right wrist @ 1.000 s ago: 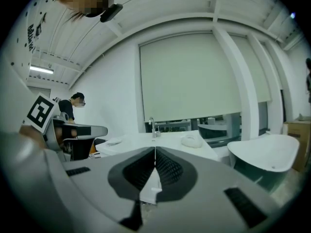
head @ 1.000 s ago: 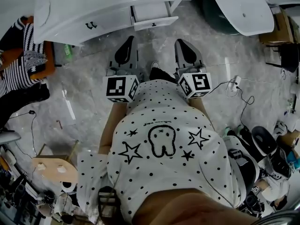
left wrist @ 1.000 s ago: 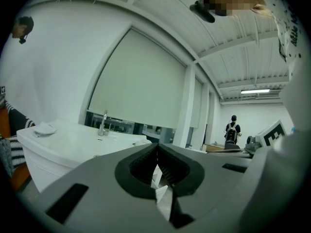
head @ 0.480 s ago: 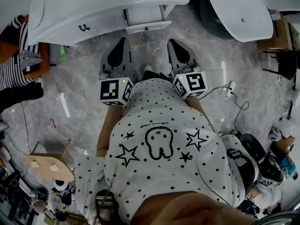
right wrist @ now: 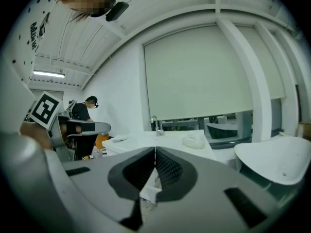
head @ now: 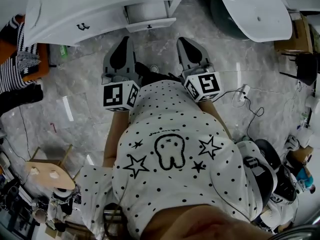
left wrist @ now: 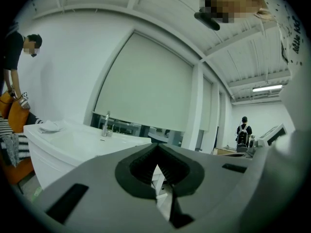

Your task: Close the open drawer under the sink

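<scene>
The white sink cabinet point(head: 75, 14) runs along the top of the head view, with its drawer point(head: 149, 19) pulled out towards me. My left gripper point(head: 125, 39) and right gripper point(head: 181, 40) are held side by side over the marble floor, both pointing at the cabinet. Their tips are a short way in front of the drawer's front panel, one on each side of it. Both are shut with nothing between the jaws. A white corner of the drawer point(left wrist: 163, 191) shows just past the closed left gripper point(left wrist: 156, 154). Beyond the closed right gripper point(right wrist: 155, 150) is the drawer point(right wrist: 148, 194).
A person in striped clothing point(head: 22, 64) sits at the cabinet's left end. A large white basin point(head: 255, 9) stands at the top right. Cables point(head: 247, 101) lie on the floor to the right, and a wooden stool point(head: 47, 173) stands at the bottom left. A tap point(left wrist: 105, 125) rises from the sink top.
Both grippers have moved forward together towards the cabinet, and the drawer now sits nearer their tips. The jaws have stayed shut.
</scene>
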Demonstrator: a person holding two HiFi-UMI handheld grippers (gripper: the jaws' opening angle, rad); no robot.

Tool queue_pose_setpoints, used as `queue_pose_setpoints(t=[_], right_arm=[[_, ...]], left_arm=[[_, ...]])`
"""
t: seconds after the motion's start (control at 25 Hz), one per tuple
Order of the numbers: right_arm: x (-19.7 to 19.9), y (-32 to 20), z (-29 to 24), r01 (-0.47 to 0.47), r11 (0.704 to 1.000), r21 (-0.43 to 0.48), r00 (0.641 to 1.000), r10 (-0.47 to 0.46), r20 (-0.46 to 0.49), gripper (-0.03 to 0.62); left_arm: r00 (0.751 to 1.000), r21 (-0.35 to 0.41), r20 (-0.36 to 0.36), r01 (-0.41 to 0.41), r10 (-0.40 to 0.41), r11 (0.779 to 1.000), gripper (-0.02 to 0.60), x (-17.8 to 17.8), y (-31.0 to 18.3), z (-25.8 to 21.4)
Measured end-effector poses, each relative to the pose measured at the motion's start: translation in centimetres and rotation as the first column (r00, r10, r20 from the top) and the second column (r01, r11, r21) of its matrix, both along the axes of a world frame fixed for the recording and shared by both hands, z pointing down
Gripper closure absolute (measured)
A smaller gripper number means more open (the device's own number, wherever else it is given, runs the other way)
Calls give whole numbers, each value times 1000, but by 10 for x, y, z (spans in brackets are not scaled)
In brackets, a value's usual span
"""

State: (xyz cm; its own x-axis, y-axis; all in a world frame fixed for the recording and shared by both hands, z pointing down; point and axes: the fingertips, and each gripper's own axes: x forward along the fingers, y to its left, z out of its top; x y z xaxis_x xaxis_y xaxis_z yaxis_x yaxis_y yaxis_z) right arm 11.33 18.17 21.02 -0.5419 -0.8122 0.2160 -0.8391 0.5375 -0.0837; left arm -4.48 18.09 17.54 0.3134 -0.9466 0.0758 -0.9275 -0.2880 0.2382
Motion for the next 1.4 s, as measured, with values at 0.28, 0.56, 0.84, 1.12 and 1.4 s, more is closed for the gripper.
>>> queue_pose_setpoints(t=[0.28, 0.56, 0.84, 1.12, 1.4], right_arm=[[8, 3, 3, -28, 999, -16, 1000, 28, 8, 580], [15, 8, 3, -57, 998, -28, 998, 56, -6, 579], [-5, -34, -5, -102, 994, -27, 994, 102, -29, 579], [-7, -45, -11, -143, 990, -14, 990, 143, -7, 579], [-18, -87, -17, -192, 981, -14, 981, 192, -6, 579]], left_arm=[[1000, -12, 1, 5, -5, 1000, 575, 0, 0, 0], [999, -5, -19, -35, 35, 999, 575, 12, -2, -6], [997, -13, -19, -73, 73, 997, 575, -10, -50, -6], [992, -3, 19, -128, 128, 992, 575, -4, -64, -14], [989, 13, 4, -145, 145, 989, 575, -23, -114, -25]])
